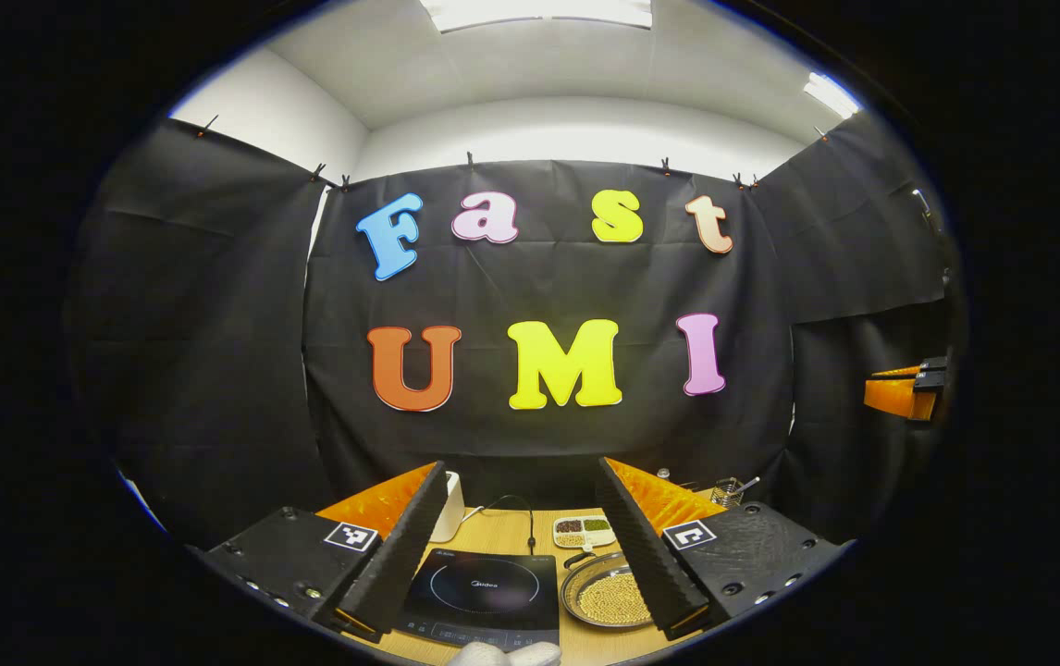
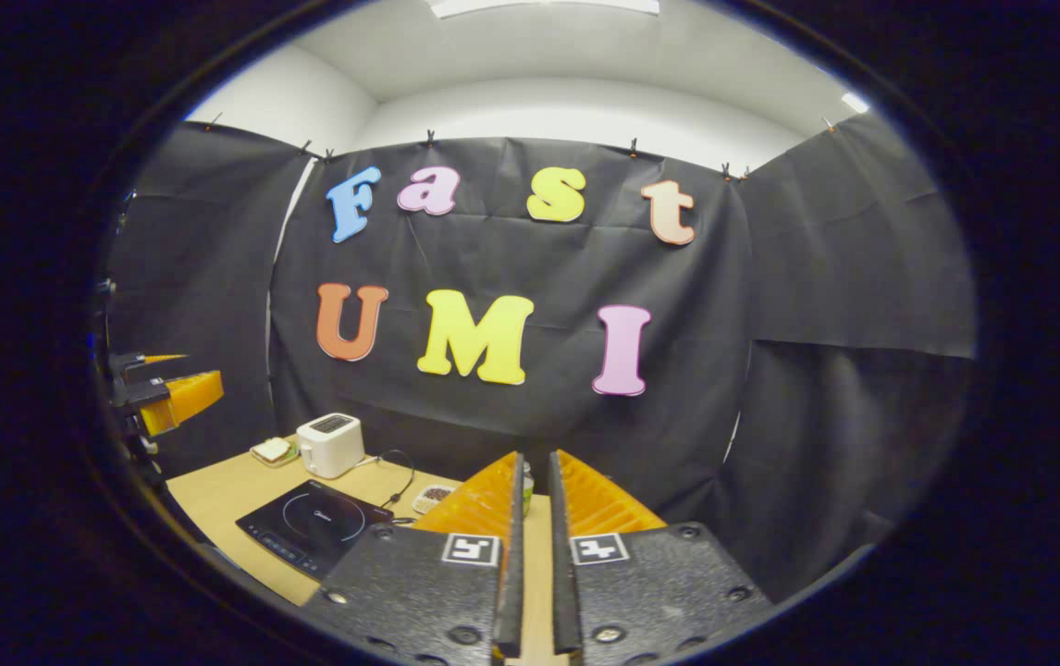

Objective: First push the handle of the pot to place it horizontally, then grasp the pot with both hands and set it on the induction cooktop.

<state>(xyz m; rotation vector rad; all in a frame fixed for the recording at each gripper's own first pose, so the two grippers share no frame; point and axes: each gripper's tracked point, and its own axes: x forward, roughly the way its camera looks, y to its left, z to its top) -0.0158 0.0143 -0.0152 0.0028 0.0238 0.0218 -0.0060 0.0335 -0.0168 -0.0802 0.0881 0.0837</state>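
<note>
Pot sat on the table just right of the cooktop, and it looked full of small yellowish grains; its dark handle poked out toward the back-left, near a little tray of beans. Left gripper hung above all that with its fingers spread wide, nothing between them, cooktop and pot showing through the gap. Something white peeked in at the bottom edge, couldn't tell what. Right gripper had its fingers nearly together, just a thin slit, holding nothing. From the right gripper view, the cooktop lay off to the left, with a white toaster behind it and a cord trailing across the table. Other gripper's orange fingers showed at the far left edge.
</note>
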